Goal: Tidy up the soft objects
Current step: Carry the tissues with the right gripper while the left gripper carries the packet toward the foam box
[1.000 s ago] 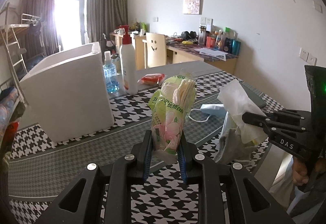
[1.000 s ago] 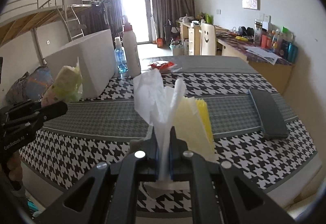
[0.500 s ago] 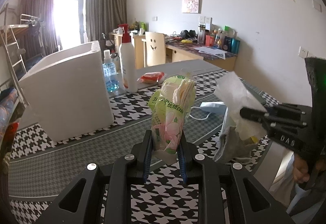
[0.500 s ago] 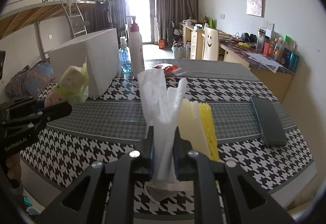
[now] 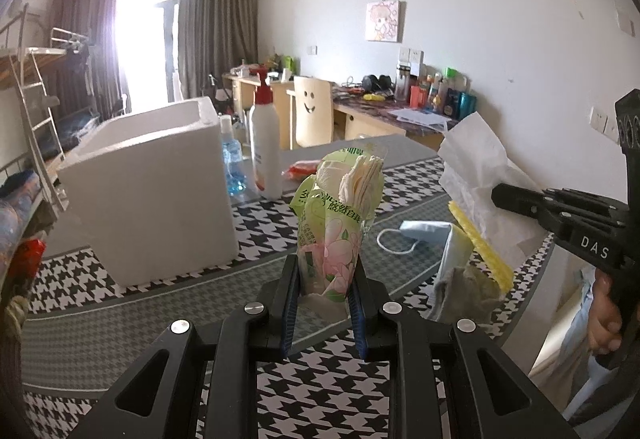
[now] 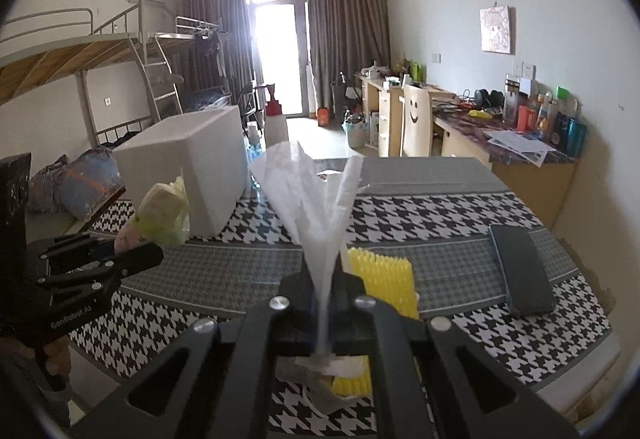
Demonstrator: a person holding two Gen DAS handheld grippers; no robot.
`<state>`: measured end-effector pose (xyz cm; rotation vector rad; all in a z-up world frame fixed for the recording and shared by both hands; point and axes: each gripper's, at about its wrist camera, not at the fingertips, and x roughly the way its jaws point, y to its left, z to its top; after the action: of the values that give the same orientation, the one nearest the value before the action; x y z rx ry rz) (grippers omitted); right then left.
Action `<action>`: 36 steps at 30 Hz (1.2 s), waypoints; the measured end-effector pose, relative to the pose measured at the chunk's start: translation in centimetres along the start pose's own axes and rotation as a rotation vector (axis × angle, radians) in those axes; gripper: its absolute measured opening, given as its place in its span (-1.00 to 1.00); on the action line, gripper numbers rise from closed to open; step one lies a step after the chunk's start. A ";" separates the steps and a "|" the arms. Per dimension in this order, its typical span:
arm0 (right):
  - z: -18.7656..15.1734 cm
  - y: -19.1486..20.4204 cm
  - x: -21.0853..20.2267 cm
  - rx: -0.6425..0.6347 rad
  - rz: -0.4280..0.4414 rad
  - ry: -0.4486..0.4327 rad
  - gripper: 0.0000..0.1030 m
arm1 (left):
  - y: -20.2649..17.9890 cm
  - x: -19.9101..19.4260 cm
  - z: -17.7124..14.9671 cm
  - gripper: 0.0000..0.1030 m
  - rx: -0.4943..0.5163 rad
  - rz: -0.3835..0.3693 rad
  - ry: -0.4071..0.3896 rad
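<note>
I see the open white foam box [image 5: 160, 191] far left on the houndstooth table [image 5: 320, 391]. My left gripper [image 5: 322, 299], nearer it, clamps the upright green-and-pink tissue pack [image 5: 340, 223]; my right gripper [image 6: 326, 303] pinches a thin white tissue sheet [image 6: 316, 207], having just closed.

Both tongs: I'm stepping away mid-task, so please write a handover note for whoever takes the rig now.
Left tongs: shut on the green tissue pack, held upright above the table.
Right tongs: jaws just closed, shut on a white tissue, with a yellow sponge cloth behind it.
On the table: face mask, white foam box.
Done: both items picked up.
Left: place them; where is not shown.
</note>
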<state>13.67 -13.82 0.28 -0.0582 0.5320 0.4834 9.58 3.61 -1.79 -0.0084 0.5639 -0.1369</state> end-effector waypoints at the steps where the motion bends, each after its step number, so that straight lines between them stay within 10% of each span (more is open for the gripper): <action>1: 0.1 0.1 0.0 -0.001 0.005 0.000 -0.86 | 0.1 -0.2 0.1 -0.53 0.002 0.003 -0.004; 36: 4.3 2.5 1.4 -0.063 0.091 -0.068 -0.86 | 2.8 -3.2 5.4 -0.53 0.005 0.083 -0.132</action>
<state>15.59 -10.24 3.43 -0.0780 0.4541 0.5887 10.13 6.64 4.37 0.0110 0.4310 -0.0563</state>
